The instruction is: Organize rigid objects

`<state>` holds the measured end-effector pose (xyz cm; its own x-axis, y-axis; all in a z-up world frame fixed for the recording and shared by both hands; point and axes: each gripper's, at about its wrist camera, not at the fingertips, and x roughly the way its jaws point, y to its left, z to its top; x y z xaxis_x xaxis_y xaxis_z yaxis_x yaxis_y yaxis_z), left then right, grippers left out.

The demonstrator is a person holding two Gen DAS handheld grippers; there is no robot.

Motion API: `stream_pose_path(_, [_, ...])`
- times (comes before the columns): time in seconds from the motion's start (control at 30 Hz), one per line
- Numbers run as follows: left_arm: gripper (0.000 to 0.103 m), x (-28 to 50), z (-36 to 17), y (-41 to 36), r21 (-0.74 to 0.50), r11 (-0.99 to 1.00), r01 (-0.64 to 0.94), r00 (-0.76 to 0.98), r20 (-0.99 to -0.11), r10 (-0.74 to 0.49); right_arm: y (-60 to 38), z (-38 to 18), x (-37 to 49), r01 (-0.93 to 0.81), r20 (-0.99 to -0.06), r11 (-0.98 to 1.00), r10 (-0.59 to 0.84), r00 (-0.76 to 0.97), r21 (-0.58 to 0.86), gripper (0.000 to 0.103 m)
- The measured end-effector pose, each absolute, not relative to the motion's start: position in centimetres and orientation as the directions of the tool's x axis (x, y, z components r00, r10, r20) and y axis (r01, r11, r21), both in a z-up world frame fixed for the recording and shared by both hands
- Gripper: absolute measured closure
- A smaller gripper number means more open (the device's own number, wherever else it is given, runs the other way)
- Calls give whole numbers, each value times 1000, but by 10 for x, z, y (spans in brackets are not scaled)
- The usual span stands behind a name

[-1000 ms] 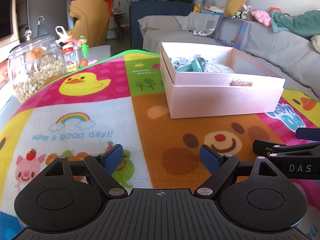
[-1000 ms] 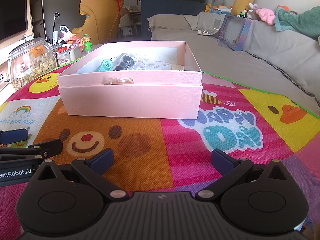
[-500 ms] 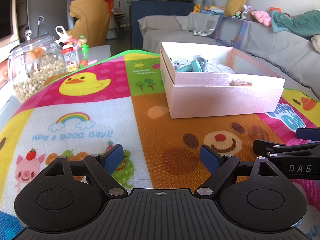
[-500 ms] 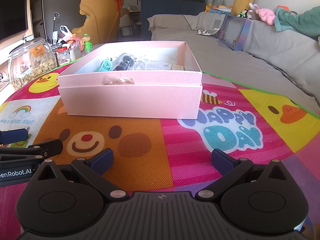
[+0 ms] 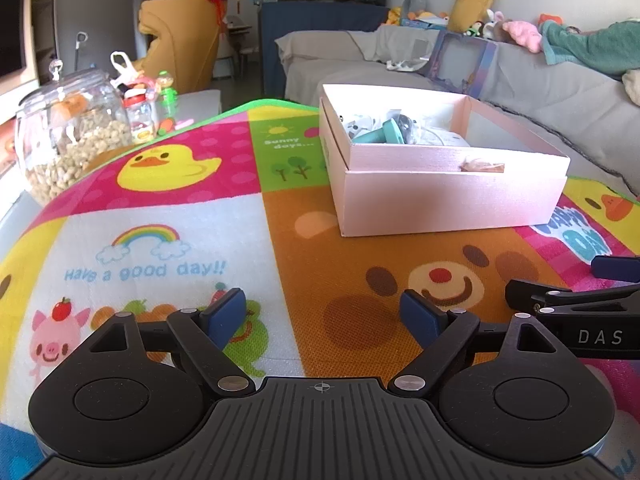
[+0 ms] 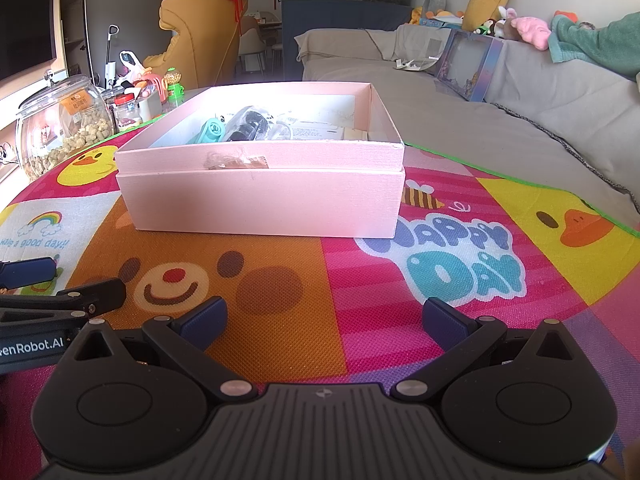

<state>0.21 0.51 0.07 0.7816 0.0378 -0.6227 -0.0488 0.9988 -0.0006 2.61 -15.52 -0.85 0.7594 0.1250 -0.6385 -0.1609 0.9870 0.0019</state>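
Left tongs (image 5: 322, 316) and right tongs (image 6: 324, 320) released, empty, low over the mat (image 6: 280, 320) at its near edge. Pink box (image 6: 260, 200) sits mid-mat, open, holding a teal tool (image 6: 210, 130) and bagged items (image 6: 248, 124).

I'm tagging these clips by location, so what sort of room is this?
Most likely a home living room: a long grey sofa with plush toys along its back, a yellow armchair, and a cartoon play mat under the pink box.
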Motion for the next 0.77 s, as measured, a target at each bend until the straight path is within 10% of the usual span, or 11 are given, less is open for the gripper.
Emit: stream_pose_path(0.77, [14, 0, 1, 3, 3, 999, -54, 779, -626, 44, -155, -9, 26, -161, -638, 987, 125, 759, 2, 0])
